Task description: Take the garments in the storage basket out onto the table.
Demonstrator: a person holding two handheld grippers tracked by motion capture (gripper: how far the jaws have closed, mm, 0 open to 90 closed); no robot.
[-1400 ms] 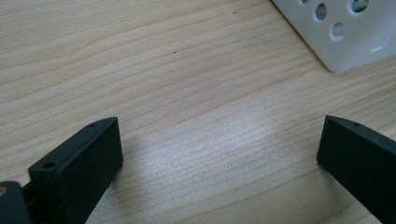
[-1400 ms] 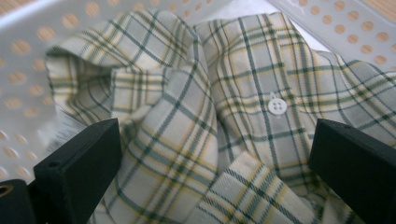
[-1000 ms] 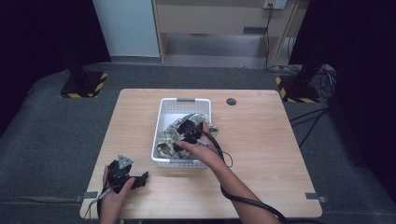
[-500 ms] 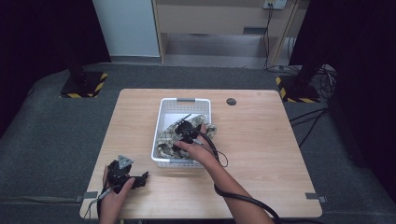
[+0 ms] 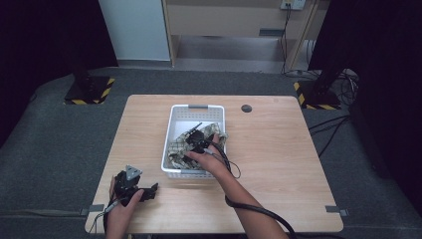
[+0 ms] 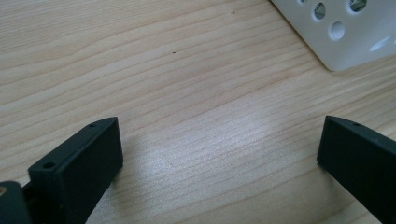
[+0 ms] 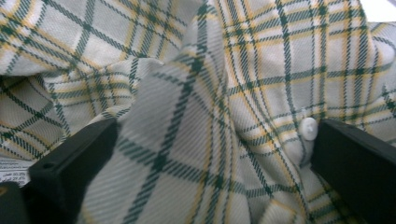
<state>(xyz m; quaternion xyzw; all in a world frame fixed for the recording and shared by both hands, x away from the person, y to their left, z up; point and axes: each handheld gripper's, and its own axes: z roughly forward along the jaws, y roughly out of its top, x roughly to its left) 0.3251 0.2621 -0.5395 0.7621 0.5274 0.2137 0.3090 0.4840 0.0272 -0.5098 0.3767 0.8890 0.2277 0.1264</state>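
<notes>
**Right jaws set wide over plaid cloth in the basket, ahead of a pinch**

Nearest the person, the left gripper (image 5: 133, 185) rests on the wooden surface (image 5: 278, 149), clear of the work. In the left gripper view its jaws stand wide apart with bare wood between them and nothing held; a corner of the white basket (image 6: 345, 32), pierced with round holes, lies ahead of them and beyond the right-hand jaw.

Farther out, the right gripper (image 5: 198, 139) reaches down into the basket (image 5: 198, 106), onto the plaid shirt (image 5: 179, 149) bunched inside it. In the right gripper view the jaws are spread wide and hold nothing yet. A raised fold of the shirt (image 7: 187, 140) stands midway between them, both jaw tips look to be pressed into or resting against the cloth, and a small white button (image 7: 308, 127) lies just inside the right-hand jaw. A printed label (image 7: 14, 169) peeps out just beyond the left-hand jaw.

The step in hand is judged to be a grasp on the shirt, probably to lift it out. To do it well, the jaws should close on the central ridge, where the cloth is doubled and thick, and not on a single flat layer that may slip free. The button is best kept out of the pinch, since a hard round thing under one jaw would weaken the hold. Because the garment is crumpled against the basket walls, a slow, straight lift should keep the basket from being dragged along; the idle left gripper could steady its rim.
</notes>
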